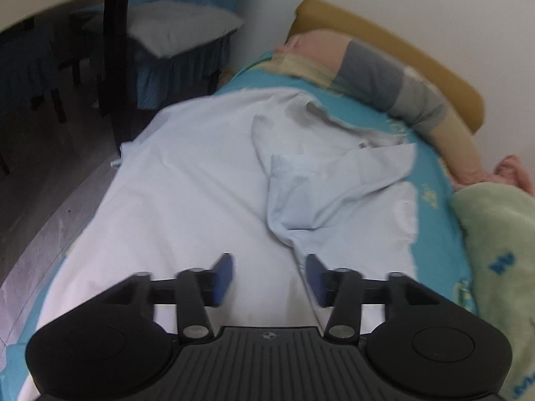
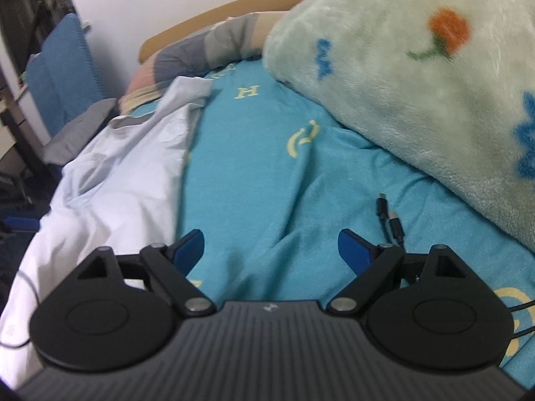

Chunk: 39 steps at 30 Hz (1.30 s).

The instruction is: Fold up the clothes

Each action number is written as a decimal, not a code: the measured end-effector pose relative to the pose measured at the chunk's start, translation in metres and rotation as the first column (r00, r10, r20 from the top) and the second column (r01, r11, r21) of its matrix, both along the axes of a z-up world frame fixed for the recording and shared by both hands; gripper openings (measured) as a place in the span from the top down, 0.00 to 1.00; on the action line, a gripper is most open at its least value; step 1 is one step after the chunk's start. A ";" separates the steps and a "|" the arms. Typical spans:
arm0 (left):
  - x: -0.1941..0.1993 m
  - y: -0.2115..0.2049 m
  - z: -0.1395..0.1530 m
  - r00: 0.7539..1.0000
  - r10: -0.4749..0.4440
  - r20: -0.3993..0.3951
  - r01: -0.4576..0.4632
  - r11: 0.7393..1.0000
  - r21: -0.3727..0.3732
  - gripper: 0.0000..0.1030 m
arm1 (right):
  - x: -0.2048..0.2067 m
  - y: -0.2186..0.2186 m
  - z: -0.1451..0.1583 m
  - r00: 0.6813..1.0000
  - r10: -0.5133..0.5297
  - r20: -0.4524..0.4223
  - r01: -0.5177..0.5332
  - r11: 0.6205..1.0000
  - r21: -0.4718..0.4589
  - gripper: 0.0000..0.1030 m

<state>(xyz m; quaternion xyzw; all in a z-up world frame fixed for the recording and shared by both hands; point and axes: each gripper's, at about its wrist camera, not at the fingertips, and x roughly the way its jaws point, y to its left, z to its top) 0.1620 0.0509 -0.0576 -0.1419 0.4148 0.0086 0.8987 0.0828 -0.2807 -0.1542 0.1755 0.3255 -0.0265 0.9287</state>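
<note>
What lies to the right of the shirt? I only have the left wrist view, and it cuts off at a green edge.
Observer: A pale green fleece blanket with blue and orange motifs is heaped on the teal sheet.
Operator: Anything loose on the sheet near it?
Observer: Yes, a black cable with two plug ends lies just ahead of the right tool.
Operator: Is that tool holding cloth?
Observer: No. It is open over bare sheet, with the light blue shirt off to its left.
</note>
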 end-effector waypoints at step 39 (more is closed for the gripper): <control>-0.035 0.132 0.001 0.997 -0.030 0.071 0.034 0.998 -0.056 0.04 | 0.203 0.285 0.006 0.794 0.606 -0.058 -0.569 0.705 -0.423 0.87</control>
